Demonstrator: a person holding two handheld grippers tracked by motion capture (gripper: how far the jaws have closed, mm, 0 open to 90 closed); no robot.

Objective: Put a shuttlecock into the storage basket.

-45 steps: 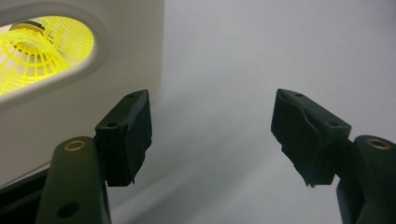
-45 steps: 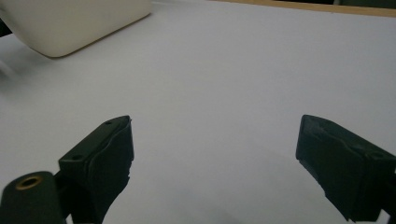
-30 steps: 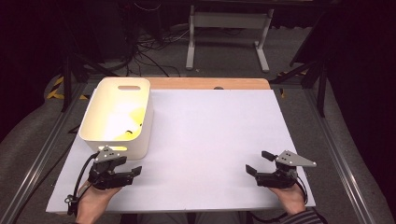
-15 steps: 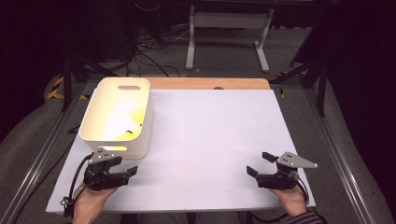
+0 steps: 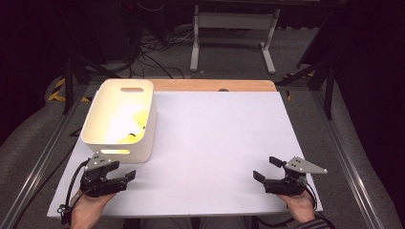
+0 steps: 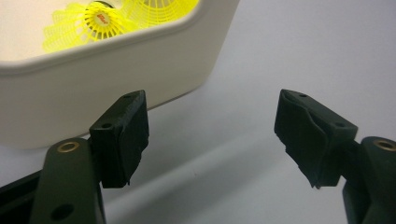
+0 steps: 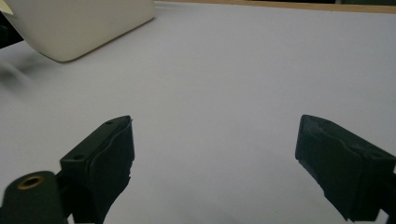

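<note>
1. Table [image 5: 215, 143]: a rectangular top covered by a white sheet; a strip of bare wood [image 5: 215, 85] shows along the far edge.
2. Cream plastic bin [image 5: 143, 138]: stands directly on the white sheet at the far-left part of the table, upright, with a slot handle in its far wall. In the left gripper view its rounded near corner [image 6: 140, 65] meets the surface and casts a soft shadow.
3. Remaining surface: plain white from the bin across to the right edge.
</note>
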